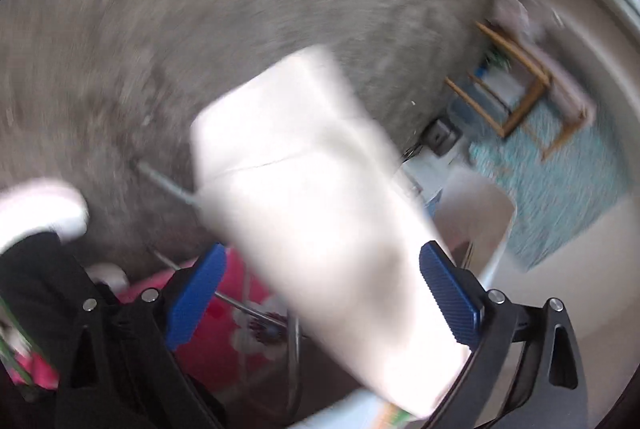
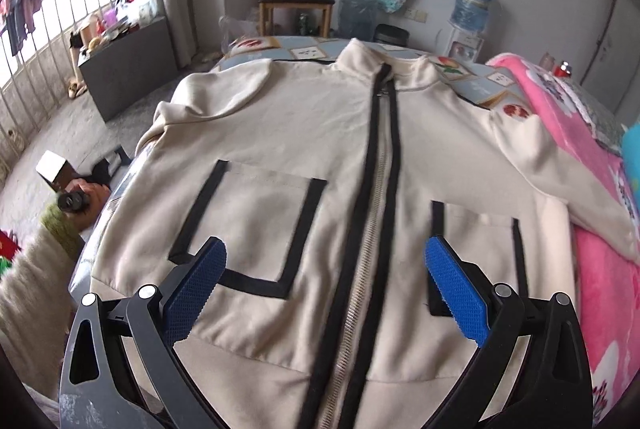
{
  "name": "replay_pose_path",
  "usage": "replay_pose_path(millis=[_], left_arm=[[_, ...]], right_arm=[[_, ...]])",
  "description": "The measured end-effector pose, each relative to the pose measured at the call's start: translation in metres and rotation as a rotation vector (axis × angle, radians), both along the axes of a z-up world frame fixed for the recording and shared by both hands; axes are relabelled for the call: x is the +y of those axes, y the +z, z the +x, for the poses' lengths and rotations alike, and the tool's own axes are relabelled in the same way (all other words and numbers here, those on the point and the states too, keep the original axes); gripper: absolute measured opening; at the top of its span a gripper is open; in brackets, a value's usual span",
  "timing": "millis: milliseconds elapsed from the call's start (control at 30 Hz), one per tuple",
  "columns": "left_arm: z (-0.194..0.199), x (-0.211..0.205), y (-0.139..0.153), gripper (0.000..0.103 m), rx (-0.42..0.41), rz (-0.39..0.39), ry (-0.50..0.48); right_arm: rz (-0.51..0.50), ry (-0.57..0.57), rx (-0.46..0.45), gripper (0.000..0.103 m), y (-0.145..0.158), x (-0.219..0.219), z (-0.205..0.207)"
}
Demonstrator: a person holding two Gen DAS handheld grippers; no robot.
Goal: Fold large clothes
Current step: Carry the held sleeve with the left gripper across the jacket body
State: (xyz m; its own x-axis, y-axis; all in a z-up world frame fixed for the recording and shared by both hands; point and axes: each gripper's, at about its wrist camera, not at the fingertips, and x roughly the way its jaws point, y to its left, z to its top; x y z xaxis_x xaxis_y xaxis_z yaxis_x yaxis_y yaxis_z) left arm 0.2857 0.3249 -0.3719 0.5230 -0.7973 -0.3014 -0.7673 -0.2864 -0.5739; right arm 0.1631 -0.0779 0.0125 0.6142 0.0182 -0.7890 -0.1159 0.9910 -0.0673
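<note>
Left wrist view: heavily blurred, so details are uncertain; the camera looks down past the bed edge toward the grey floor (image 1: 240, 9).
Left gripper (image 1: 324, 301): jaws stand wide apart; a pale length of cloth (image 1: 312, 189), most likely a sleeve of the jacket, hangs across the gap and lies against the right-hand pad. I cannot tell whether it is caught there or only draped; nothing is pinched between the two pads.
Surroundings, left: a wooden chair (image 1: 516, 85) and a teal rug (image 1: 560, 181) lie beyond; pink bedding (image 1: 224, 313) shows below the fingers.
Right wrist view: sharp and clear.
Jacket (image 2: 280, 133): a cream zip-up with black trim lies face up and spread flat on the bed (image 2: 480, 85), collar at the far end, hem nearest the camera, zipper (image 2: 360, 277) closed down the middle.
Right gripper (image 2: 326, 285): jaws apart and empty, hovering over the lower front, one finger over each pocket, astride the zipper.
Pink blanket (image 2: 600, 269): lies along the jacket's right side, under the right sleeve.
Step in hand: judged to be the first fold, bringing a sleeve and side panel inward.
How to do it well: grip at a seam or the cuff, not mid-panel; close fully on the fabric before lifting; carry it low across the chest so the body stays flat; keep the fold line parallel to the zipper.
</note>
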Motion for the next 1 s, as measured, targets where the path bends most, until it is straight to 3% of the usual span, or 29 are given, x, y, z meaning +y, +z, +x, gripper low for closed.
replay_pose_path(millis=[67, 167, 300, 367, 600, 700, 867, 967, 1000], left_arm=[[-0.017, -0.011, -0.027, 0.096, 0.02, -0.095, 0.065], [-0.025, -0.026, -0.057, 0.098, -0.02, -0.23, 0.198], [-0.01, -0.029, -0.08, 0.098, -0.068, -0.315, 0.308], [0.002, -0.032, -0.091, 0.098, -0.09, -0.339, 0.331], [0.021, -0.048, -0.11, 0.098, -0.134, -0.391, 0.271], [0.024, -0.04, -0.11, 0.098, -0.135, -0.349, 0.276], [0.054, 0.005, -0.077, 0.095, -0.228, -0.114, 0.23], [0.069, 0.03, -0.049, 0.07, -0.275, -0.005, 0.199], [0.073, 0.038, -0.039, 0.055, -0.289, 0.02, 0.191]], right_arm=[[0.019, 0.014, 0.02, 0.096, -0.003, 0.012, 0.012], [0.033, 0.03, 0.028, 0.096, -0.006, 0.028, 0.029], [0.039, 0.033, 0.051, 0.096, -0.015, 0.042, 0.046], [0.034, 0.036, 0.066, 0.096, -0.022, 0.047, 0.051], [-0.008, 0.026, 0.052, 0.096, -0.039, 0.055, 0.075], [0.003, 0.033, 0.064, 0.096, -0.042, 0.057, 0.091], [-0.031, 0.053, 0.076, 0.096, -0.053, 0.058, 0.104], [-0.002, 0.049, 0.11, 0.096, -0.062, 0.049, 0.109], [0.014, 0.053, 0.122, 0.096, -0.065, 0.046, 0.11]])
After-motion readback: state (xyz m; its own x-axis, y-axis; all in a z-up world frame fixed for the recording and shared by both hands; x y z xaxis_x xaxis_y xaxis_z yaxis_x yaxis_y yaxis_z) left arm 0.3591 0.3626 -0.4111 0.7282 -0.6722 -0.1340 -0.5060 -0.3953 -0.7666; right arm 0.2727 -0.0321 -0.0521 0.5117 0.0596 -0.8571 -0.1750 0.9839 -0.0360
